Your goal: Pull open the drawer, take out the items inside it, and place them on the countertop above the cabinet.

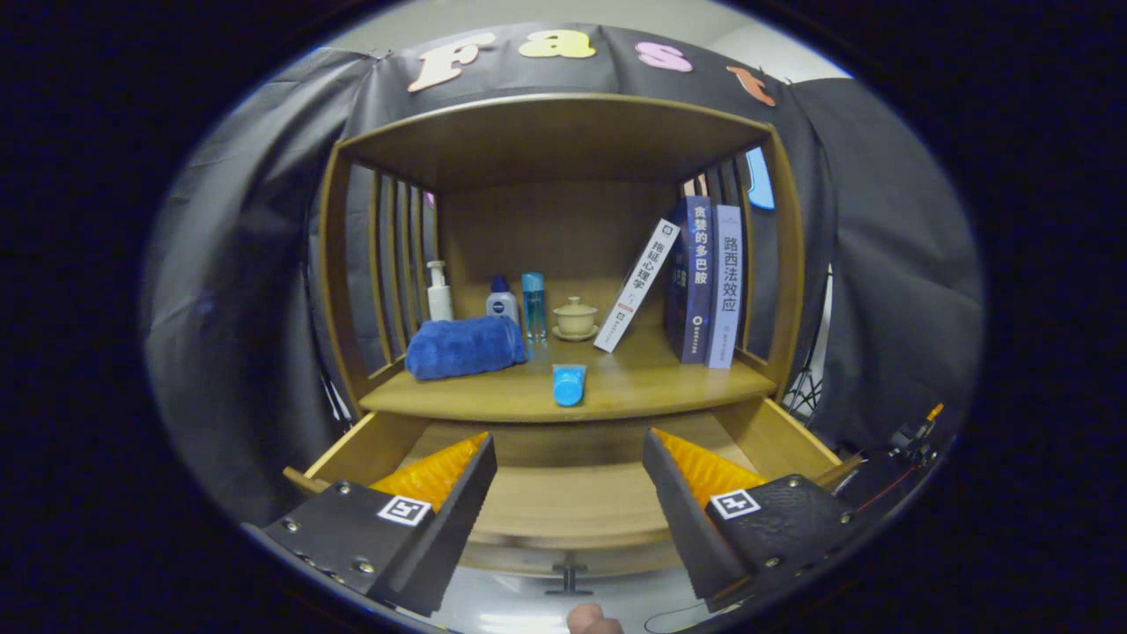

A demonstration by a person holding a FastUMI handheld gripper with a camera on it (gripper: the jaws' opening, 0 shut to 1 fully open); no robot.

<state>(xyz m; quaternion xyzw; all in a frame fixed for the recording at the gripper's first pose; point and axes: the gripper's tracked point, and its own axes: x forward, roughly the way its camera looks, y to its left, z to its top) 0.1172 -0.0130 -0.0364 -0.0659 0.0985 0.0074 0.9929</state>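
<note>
Black cloth booth wall behind and around a wooden cabinet [563,141] with slatted sides, centre of the frame. On its tabletop [651,383], from left to right: a folded blue towel [464,346], a white pump bottle [438,293] behind it, a small blue-capped bottle [502,304], a slim blue bottle [534,305], a lidded ceramic cup [575,318], one white book leaning [636,287], two books upright [711,282]. Near the front edge of the tabletop, at centre, a blue tube [569,385] lying with its cap end toward the camera.

Below the tabletop, the drawer [352,449] pulled open, lower centre of the frame; visible floor of it bare wood, nothing seen inside, though the claw hides the near corners. A small dark handle at the drawer's front, bottom centre.

Claw [568,502] released, fingers spread wide apart over the open drawer, gripping nothing. A fingertip of a person [594,621] at the very bottom edge.

Judged step: drawer opened, and the tube probably already taken out and set down, so the task looks close to finished. Next move calls for checking the hidden corners of the drawer for anything left; if something is there, lowering the spread claw around it, closing, lifting up to the tabletop.
</note>
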